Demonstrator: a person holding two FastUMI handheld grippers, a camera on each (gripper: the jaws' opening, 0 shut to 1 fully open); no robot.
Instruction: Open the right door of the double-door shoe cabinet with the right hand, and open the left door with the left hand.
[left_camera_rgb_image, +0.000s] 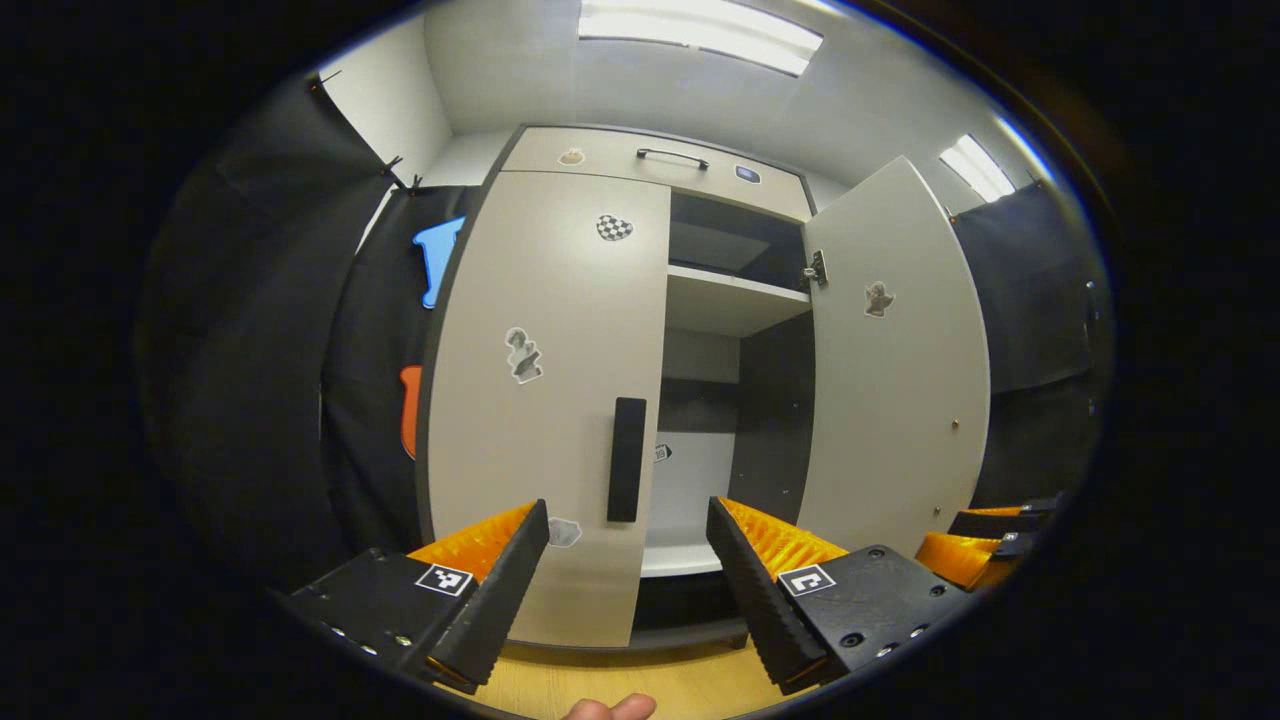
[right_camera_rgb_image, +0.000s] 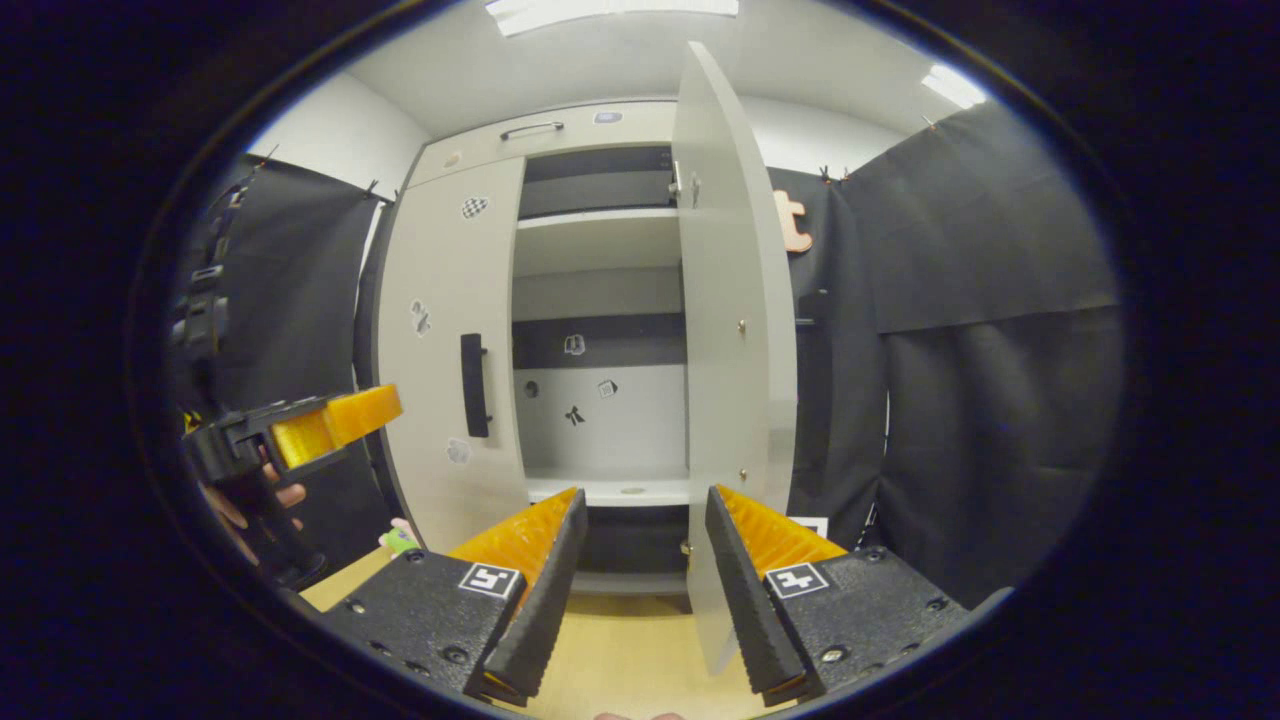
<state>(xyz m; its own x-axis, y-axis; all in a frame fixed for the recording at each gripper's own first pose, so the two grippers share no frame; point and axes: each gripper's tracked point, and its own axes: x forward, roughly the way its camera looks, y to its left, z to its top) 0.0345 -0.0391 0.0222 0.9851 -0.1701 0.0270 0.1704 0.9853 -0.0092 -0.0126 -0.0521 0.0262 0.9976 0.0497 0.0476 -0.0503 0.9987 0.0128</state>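
Tall pale-grey double-door shoe cabinet (left_camera_rgb_image: 600, 150) straight ahead, standing on light wood floor (right_camera_rgb_image: 630, 650). Right door (left_camera_rgb_image: 900, 360) already swung wide, shelves exposed. Left door (left_camera_rgb_image: 545, 400) shut, its vertical black bar handle (left_camera_rgb_image: 627, 458) near inner edge.

Right gripper (right_camera_rgb_image: 640, 560) released, jaws apart, holding nothing, beside open door's edge. Left gripper (left_camera_rgb_image: 628, 570) jaws apart, empty, aimed at handle, short of it.

Step in hand: second half, left door. Next move calls for advancing left gripper, closing jaws around bar, pulling outward along hinge arc.

Left tongs (left_camera_rgb_image: 628, 575) agape before left door (left_camera_rgb_image: 545, 400) (closed)
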